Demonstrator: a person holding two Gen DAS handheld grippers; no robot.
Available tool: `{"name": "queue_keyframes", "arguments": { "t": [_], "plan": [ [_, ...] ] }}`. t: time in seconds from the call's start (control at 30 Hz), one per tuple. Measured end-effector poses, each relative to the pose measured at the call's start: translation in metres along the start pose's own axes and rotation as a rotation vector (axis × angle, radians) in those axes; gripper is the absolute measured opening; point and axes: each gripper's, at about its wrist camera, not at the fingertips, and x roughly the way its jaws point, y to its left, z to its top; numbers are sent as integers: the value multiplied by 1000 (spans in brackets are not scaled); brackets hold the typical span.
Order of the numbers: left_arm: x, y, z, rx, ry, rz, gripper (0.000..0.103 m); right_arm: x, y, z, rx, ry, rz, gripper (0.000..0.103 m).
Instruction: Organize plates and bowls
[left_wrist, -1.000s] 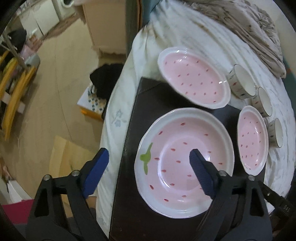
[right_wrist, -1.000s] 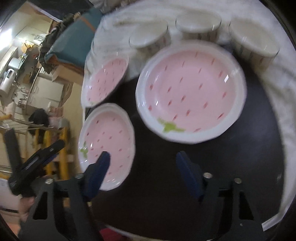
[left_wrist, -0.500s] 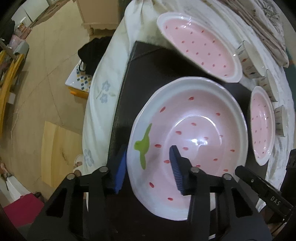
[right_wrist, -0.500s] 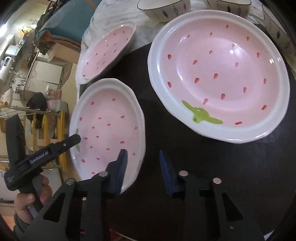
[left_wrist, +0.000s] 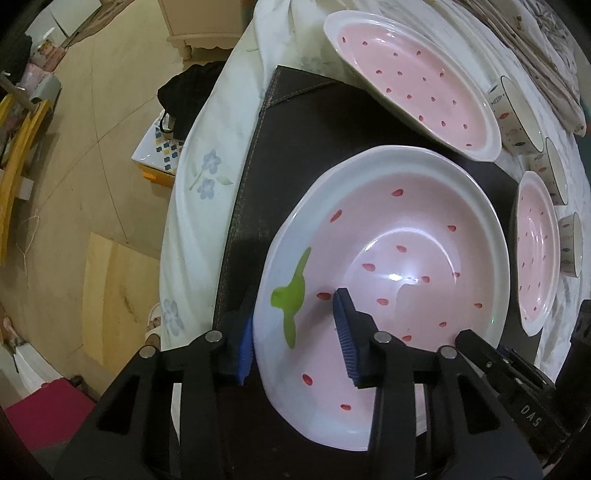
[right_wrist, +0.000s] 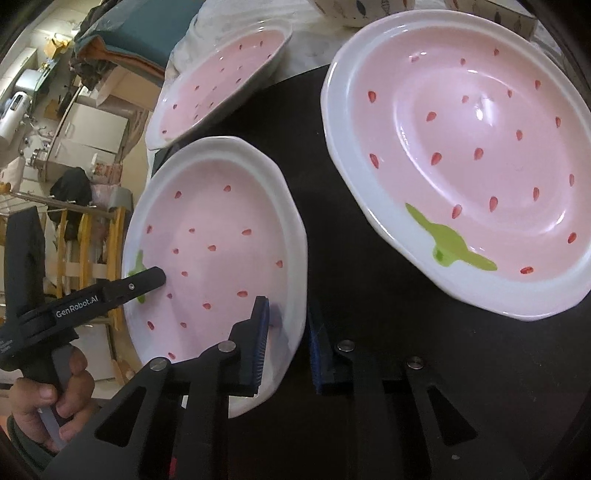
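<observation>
A pink strawberry-pattern plate (left_wrist: 399, 236) with a white rim and green stem mark lies on a dark mat (left_wrist: 295, 147). My left gripper (left_wrist: 295, 338) points straight down over its stem-side rim, one pad outside the edge and one inside, jaws closing and pressing on it. In the right wrist view the same plate (right_wrist: 214, 236) has its opposite rim between the closing jaws of my right gripper (right_wrist: 290, 349), with a thin gap still showing at the outer pad. The left gripper (right_wrist: 144, 284) shows at the plate's far edge.
A second strawberry plate (right_wrist: 461, 147) lies to the right on the mat. A third (left_wrist: 413, 85) sits tilted, half on the white floral cloth (left_wrist: 207, 184). Patterned cups (left_wrist: 517, 110) stand behind. The table edge drops to the floor on the left. A hand (right_wrist: 48, 398) holds the left gripper.
Both grippers have come down onto the same plate, and their wide-open jaws have narrowed around opposite sides of its rim. The plates have not shifted.
</observation>
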Motion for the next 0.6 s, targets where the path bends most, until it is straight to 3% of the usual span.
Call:
{"name": "queue_keyframes", "arguments": {
  "t": [0.3,0.47,0.6],
  "plan": [
    [-20,-11,-17,48,-45,-6,28,-14,-2,1,-8,-54,8,22],
    [-38,-8,-26,46,-72,-65,25,-37,7,-3,-57,-111,30,22],
    [-42,-12,-34,76,-91,-58,25,-38,2,-13,-57,-93,17,22]
  ]
}}
